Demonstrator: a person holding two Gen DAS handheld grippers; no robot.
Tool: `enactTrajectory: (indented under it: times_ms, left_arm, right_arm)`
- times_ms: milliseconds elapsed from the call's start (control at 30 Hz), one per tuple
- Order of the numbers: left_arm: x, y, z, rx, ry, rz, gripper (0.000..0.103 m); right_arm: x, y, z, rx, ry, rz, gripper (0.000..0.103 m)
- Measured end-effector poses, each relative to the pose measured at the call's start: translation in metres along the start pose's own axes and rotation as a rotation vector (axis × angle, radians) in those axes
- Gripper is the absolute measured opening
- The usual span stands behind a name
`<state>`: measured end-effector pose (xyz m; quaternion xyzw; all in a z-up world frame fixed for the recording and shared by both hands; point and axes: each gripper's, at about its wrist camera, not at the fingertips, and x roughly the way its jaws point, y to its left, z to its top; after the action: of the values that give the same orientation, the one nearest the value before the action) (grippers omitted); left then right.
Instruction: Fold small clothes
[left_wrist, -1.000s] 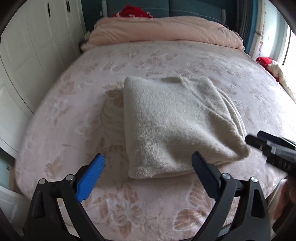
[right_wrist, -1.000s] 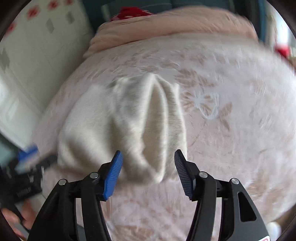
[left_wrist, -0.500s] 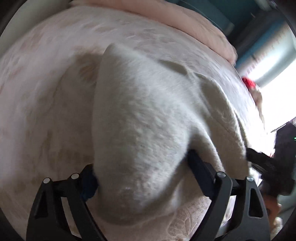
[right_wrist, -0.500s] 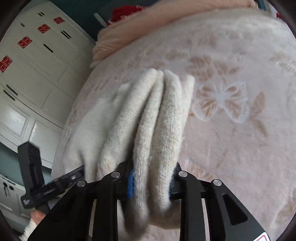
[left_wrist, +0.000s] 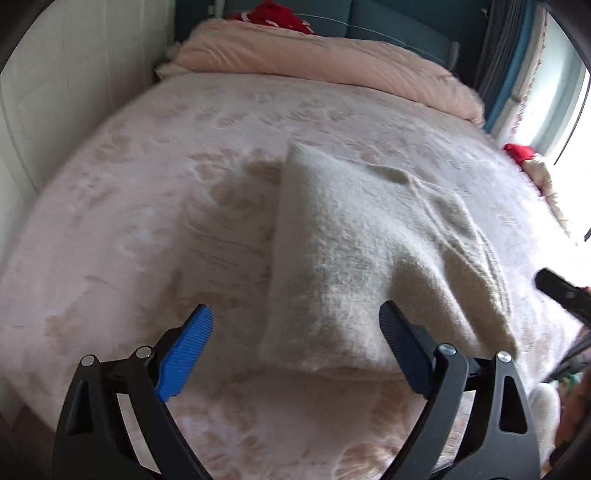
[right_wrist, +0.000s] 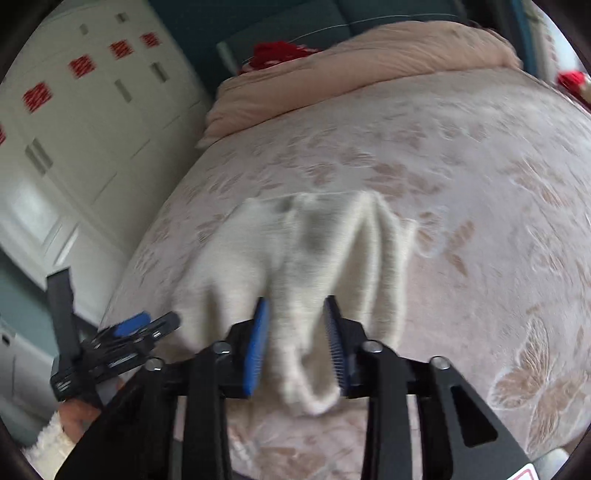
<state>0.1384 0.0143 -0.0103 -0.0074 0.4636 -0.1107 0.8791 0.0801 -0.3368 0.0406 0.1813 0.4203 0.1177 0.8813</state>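
A folded cream fuzzy knit garment (left_wrist: 362, 254) lies on the pink flowered bedspread (left_wrist: 147, 221). My left gripper (left_wrist: 295, 350) is open and empty, just in front of the garment's near left corner. In the right wrist view the garment (right_wrist: 303, 258) is bunched in thick folds, and my right gripper (right_wrist: 297, 354) has its jaws closed around the near folded edge. The right gripper's tip shows at the right edge of the left wrist view (left_wrist: 561, 291). The left gripper shows at the lower left of the right wrist view (right_wrist: 122, 343).
A rolled peach duvet (left_wrist: 332, 59) lies across the head of the bed with red cloth (left_wrist: 273, 14) behind it. White wardrobe doors (right_wrist: 74, 129) stand to the left. A window and more red cloth (left_wrist: 517, 151) are at the right.
My left gripper has let go of the garment's near edge, opened and drawn back. My right gripper stays closed on the folded edge, and the garment has shifted slightly.
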Motion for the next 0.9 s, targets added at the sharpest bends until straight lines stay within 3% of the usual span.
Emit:
enactTrajectory:
  times_ms: [67, 133, 200, 267, 300, 367, 433, 500, 567, 667, 700, 767, 833, 900]
  left_arm:
    - [0.013, 0.002, 0.002, -0.023, 0.069, 0.081, 0.089]
    - [0.038, 0.010, -0.004, -0.044, 0.145, 0.116, 0.091]
    - [0.051, 0.013, -0.013, -0.039, 0.170, 0.125, 0.092]
    - [0.050, 0.012, -0.024, -0.030, 0.151, 0.129, 0.093]
    - [0.048, 0.011, -0.024, -0.028, 0.144, 0.135, 0.093]
    - [0.041, 0.011, -0.022, -0.036, 0.135, 0.130, 0.092]
    - [0.034, 0.010, -0.022, -0.046, 0.131, 0.116, 0.092]
    - [0.033, 0.010, -0.025, -0.041, 0.144, 0.118, 0.092]
    - [0.036, 0.009, -0.029, -0.024, 0.147, 0.124, 0.092]
    - [0.024, 0.004, -0.028, -0.021, 0.131, 0.096, 0.091]
    - [0.017, 0.001, -0.028, -0.015, 0.119, 0.090, 0.091]
    - [-0.002, -0.005, -0.029, 0.002, 0.073, 0.079, 0.091]
    - [-0.022, -0.012, -0.032, 0.007, 0.020, 0.071, 0.094]
    - [-0.045, -0.021, -0.038, 0.005, -0.043, 0.077, 0.098]
  right_arm:
    - [0.011, 0.011, 0.001, -0.037, 0.048, 0.035, 0.007]
    - [0.042, 0.013, -0.008, -0.104, 0.156, -0.053, 0.004]
    - [0.076, -0.009, -0.028, -0.158, 0.232, -0.171, 0.002]
    - [0.065, -0.032, -0.028, -0.033, 0.197, -0.094, 0.001]
    - [0.058, -0.032, -0.023, -0.014, 0.190, -0.097, 0.003]
    - [0.037, -0.014, -0.009, -0.073, 0.144, -0.125, 0.004]
    - [0.026, 0.002, -0.002, -0.123, 0.120, -0.091, 0.004]
    - [0.033, 0.010, -0.006, -0.179, 0.155, -0.091, 0.004]
    - [0.068, 0.004, -0.024, -0.244, 0.249, -0.189, 0.000]
    - [0.064, 0.003, -0.023, -0.182, 0.215, -0.169, 0.002]
    - [0.050, 0.007, -0.018, -0.176, 0.178, -0.169, 0.005]
    - [0.025, 0.012, -0.018, -0.176, 0.131, -0.182, 0.027]
    - [0.000, 0.018, -0.025, -0.213, 0.062, -0.231, 0.076]
    - [-0.021, 0.018, -0.040, -0.227, -0.008, -0.314, 0.084]
